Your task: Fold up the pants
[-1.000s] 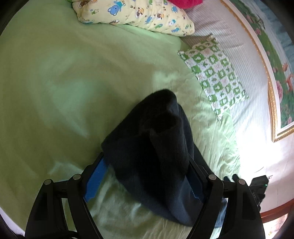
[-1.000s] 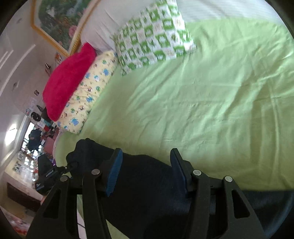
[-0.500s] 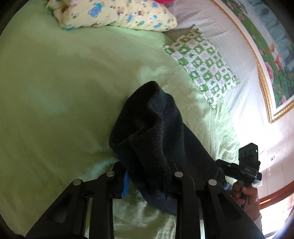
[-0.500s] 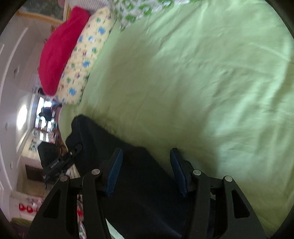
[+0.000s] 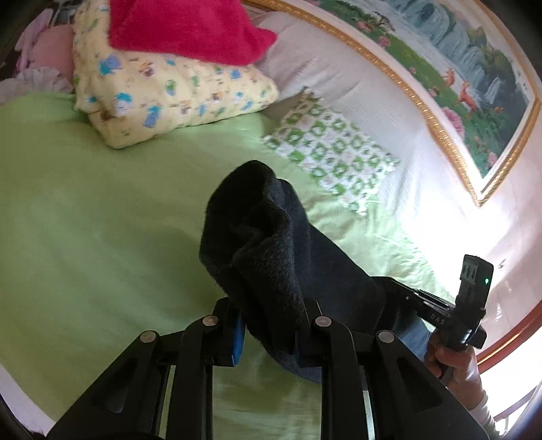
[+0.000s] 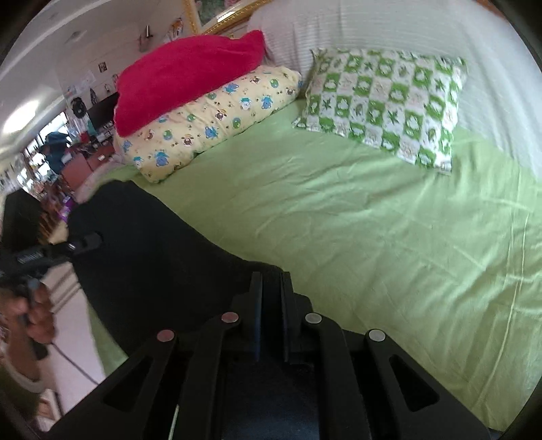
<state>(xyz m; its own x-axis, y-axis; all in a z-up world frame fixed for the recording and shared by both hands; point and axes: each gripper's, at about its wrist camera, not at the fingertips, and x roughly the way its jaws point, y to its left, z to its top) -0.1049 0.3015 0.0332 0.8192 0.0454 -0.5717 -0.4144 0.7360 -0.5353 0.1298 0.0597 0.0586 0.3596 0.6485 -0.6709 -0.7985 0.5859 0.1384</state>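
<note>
Green bed: both jaws just closed on pants.

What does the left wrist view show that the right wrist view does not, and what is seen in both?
Only the left wrist view shows the waterfall painting nearly whole and the left gripper shut on a thick bunch of the dark pants.

Only the right wrist view shows the cluttered room beyond the bed and the right gripper shut on the pants' edge.

Both show the green sheet, the red blanket, the yellow quilt and the checked pillow.
</note>
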